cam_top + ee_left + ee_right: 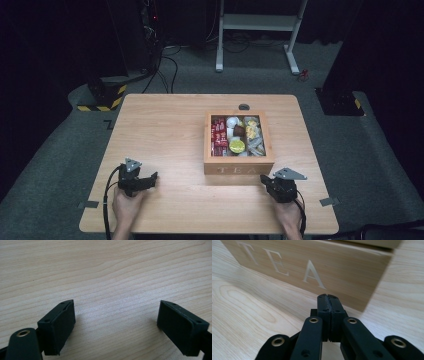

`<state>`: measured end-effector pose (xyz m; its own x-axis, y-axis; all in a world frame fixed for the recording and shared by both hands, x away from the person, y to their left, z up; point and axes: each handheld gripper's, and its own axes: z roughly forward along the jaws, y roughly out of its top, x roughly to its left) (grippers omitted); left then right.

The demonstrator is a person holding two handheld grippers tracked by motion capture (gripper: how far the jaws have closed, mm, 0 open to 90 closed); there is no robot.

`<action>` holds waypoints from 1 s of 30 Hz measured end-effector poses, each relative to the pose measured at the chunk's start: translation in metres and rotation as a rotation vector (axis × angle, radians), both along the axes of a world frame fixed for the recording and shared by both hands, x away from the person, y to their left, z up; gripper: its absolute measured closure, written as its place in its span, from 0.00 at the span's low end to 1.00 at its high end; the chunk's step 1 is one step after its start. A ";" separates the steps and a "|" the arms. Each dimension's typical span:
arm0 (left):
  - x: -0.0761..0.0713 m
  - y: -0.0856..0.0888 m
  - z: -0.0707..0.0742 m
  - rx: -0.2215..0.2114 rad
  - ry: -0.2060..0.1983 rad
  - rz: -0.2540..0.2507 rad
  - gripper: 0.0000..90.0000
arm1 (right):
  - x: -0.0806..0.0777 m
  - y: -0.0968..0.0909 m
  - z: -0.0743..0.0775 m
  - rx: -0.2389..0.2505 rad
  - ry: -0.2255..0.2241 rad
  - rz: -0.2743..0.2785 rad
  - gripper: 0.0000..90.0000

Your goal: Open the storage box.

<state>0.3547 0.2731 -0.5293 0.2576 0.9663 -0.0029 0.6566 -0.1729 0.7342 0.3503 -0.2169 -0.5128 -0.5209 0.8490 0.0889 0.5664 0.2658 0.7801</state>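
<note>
The square light-wood tea box [239, 165], lidless, with "TEA" cut into its front wall, sits a little right of the middle of the pale wooden table [165, 130], and I place everything else from it. Its compartments hold red sachets along the left side, white, brown and yellow-green packets in the middle, and pale wrapped ones on the right. A small dark grey knob-like piece [244, 106] lies on the table just behind the box's back wall.

My right gripper [265, 181] hangs just off the box's front right corner, near but not touching as far as I can tell. Its jaws are pressed flat together with nothing between them. My left gripper [152, 176] rests well to the left of the box, in front of its front wall line, jaws spread wide over bare wood and holding nothing.

I judge this to be the approach step: nothing is grasped. Next I would need to spread the right jaws and lift over the front wall to reach a packet, or else use the closed tip to nudge the box.

The right gripper view shows the carved letters up close and the shut jaws [329, 315] aimed below the final A; the high view alone shows the contents. The left gripper view confirms empty table grain between the pads [60, 325].
</note>
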 end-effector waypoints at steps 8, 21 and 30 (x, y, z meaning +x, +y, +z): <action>0.000 0.000 0.000 0.000 0.000 0.000 0.17 | 0.007 0.012 0.003 0.020 -0.006 0.030 1.00; 0.000 0.000 0.000 0.001 0.002 -0.001 0.17 | 0.016 0.022 0.007 0.026 -0.018 0.044 1.00; 0.000 0.000 0.000 0.001 0.000 0.000 0.17 | 0.016 0.021 0.018 0.083 -0.026 0.052 1.00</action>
<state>0.3546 0.2729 -0.5293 0.2575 0.9663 -0.0015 0.6567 -0.1738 0.7338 0.3658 -0.1962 -0.4953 -0.5674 0.8108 0.1438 0.5327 0.2283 0.8149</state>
